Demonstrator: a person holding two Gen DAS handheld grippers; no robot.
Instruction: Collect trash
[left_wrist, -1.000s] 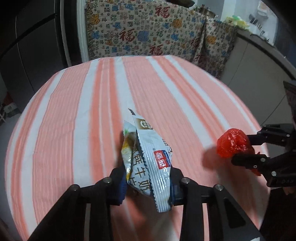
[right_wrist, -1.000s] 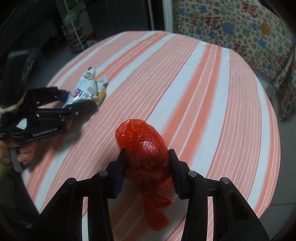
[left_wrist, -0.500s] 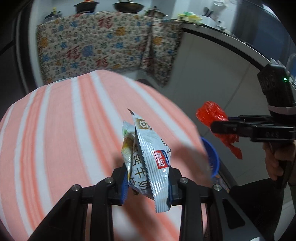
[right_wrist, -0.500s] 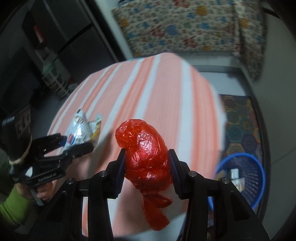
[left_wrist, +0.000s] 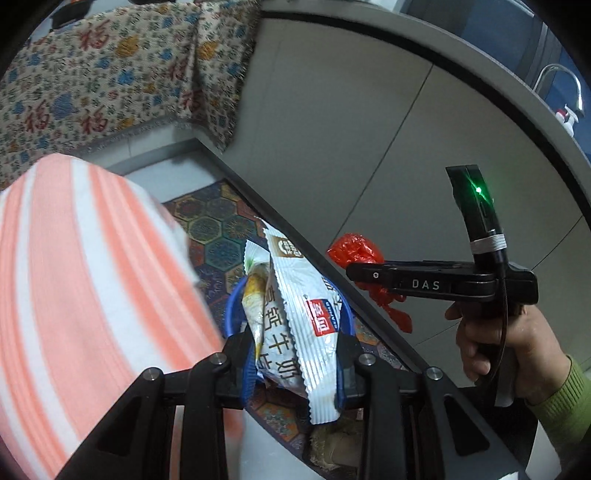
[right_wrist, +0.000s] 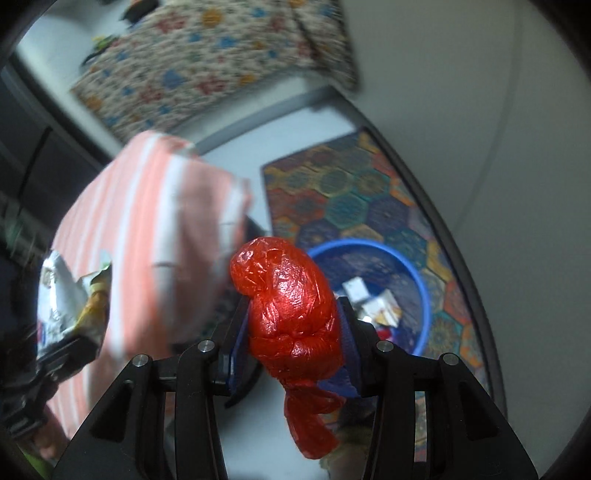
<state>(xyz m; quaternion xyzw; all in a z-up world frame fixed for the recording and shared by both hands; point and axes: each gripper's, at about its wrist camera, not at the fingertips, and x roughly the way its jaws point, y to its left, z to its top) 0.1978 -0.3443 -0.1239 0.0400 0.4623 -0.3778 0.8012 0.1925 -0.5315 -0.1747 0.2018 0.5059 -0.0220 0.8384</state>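
Left gripper (left_wrist: 295, 365) clenched on a silver snack wrapper (left_wrist: 295, 314), pinched low across its crimped bottom part, upper part standing free above the pads. Wrapper held in the air past the table's rounded edge, over the floor. Judged very light, crinkly, slick foil; flat pinch across the body looks adequate, though a slippery film could slide if the grip loosens early.

Right gripper (right_wrist: 291, 332) clenched on a red plastic bag ball (right_wrist: 288, 295), squeezed across its middle, knotted tail (right_wrist: 310, 424) hanging below the pads. Judged soft, compressible, near weightless; tail likely to cling to the pads on release.

Beyond the grippers: blue trash basket (right_wrist: 424, 295) on the floor, on the hexagon-patterned mat (right_wrist: 351, 192), just off the table's edge. White scraps of paper or small cartons already inside. In the left wrist view only arcs of its blue rim show either side of the wrapper; in the right wrist view the bag ball sits just left of the opening.

Striped orange-and-white tablecloth (left_wrist: 74, 277) to the left in both views; grey cabinet front (left_wrist: 369, 147) close behind the basket on the right. Open room over the basket mouth appears sufficient for both drops, but bounded by table edge and cabinet; both grippers near each other, so some crowding risk. Patterned cloth (left_wrist: 110, 74) hanging farthest back.
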